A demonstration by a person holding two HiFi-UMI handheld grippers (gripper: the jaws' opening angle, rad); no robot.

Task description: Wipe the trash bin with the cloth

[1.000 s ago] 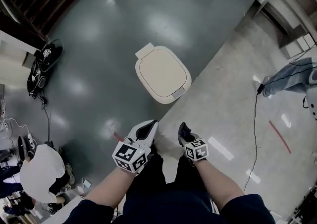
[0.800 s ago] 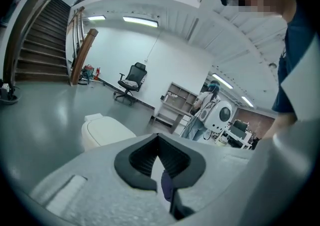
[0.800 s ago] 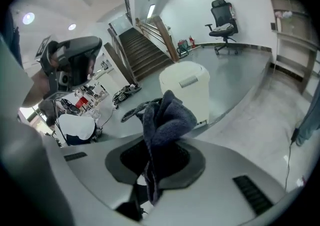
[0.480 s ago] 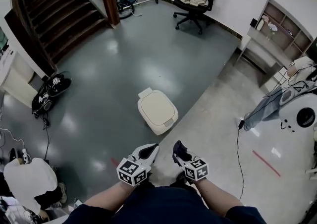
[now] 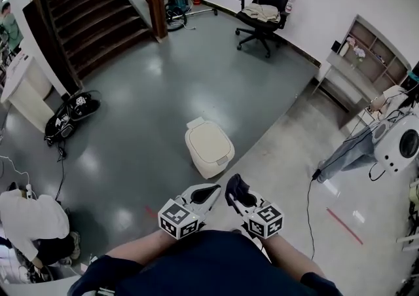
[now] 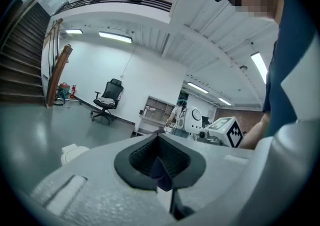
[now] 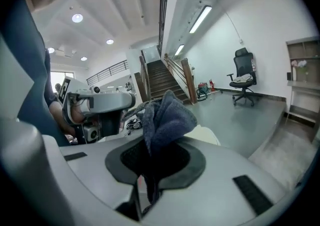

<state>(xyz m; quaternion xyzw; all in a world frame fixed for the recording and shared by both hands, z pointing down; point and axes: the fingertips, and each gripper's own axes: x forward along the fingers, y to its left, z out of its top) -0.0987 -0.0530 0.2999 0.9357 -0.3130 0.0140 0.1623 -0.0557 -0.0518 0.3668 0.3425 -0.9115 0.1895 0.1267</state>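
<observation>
Close to the person's body, both grippers sit side by side at waist height, well above the floor. The left gripper point(image 5: 211, 192) has its jaws drawn together with nothing clearly caught in them; the left gripper view shows only a dark sliver where the pads meet. Just beside it, the right gripper point(image 5: 241, 198) is clamped on the cloth point(image 5: 234, 185), a dark blue rag pinched low down, with most of it bunched up loose above the pads in the right gripper view.

Ahead on the grey floor point(image 5: 131, 124) stands the trash bin point(image 5: 209, 147), cream-coloured, lid down, upright and well apart from both grippers. No wiping has begun, judging by that gap.

Several things could go wrong from here:
- The rag is held by a small fold, so a hard drag across the lid could pull it out of the jaws.
- The bin stands free on smooth, shiny flooring and may skate away under a sideways wipe unless the left gripper steadies it.
- Pressing near the lid's front latch might pop it open.

Farther off are a cable point(image 5: 310, 196) on the right, an office chair point(image 5: 265, 8) by the wall and stairs point(image 5: 91, 6).
</observation>
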